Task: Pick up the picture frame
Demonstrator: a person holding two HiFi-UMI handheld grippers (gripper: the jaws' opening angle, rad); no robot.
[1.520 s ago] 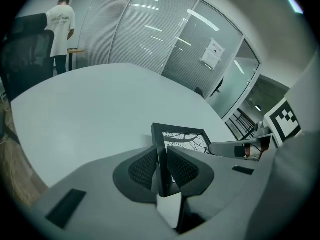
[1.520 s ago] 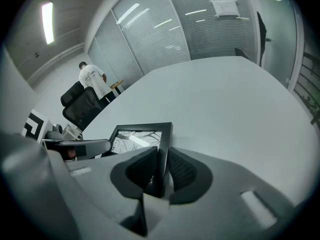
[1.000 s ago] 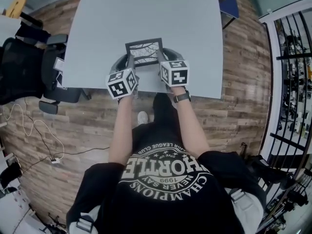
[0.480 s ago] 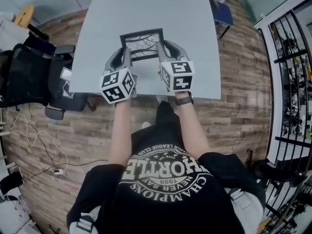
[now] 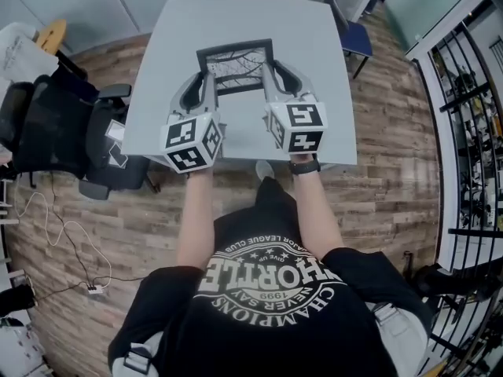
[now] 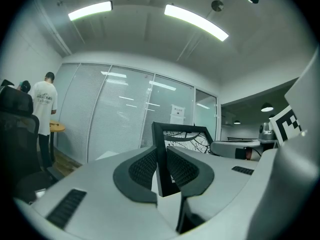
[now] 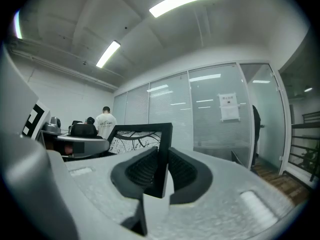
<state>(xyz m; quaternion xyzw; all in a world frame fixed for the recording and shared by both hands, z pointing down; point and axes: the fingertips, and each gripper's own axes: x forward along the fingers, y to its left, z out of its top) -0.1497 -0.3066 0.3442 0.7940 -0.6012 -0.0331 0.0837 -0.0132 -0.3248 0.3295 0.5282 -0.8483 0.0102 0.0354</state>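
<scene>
The picture frame (image 5: 236,67), black-edged with a branch drawing, hangs in the air above the grey table (image 5: 251,14). It is held level between both grippers. My left gripper (image 5: 203,85) is shut on the frame's left edge, and my right gripper (image 5: 273,75) is shut on its right edge. In the left gripper view the frame (image 6: 182,134) stands upright, with its black edge pinched between the ribbed pads of the left gripper (image 6: 161,166). The right gripper view shows the frame (image 7: 142,134) clamped the same way by the right gripper (image 7: 162,171).
A black office chair (image 5: 55,128) stands left of the table and a blue chair (image 5: 357,38) at its far right corner. Metal railings (image 5: 464,93) run along the right. A cable (image 5: 71,242) lies on the wood floor. People (image 6: 44,104) stand by the glass partition.
Both grippers have risen together with the picture frame clamped between them, so it now hangs higher above the table and appears larger and farther up in the head view.
</scene>
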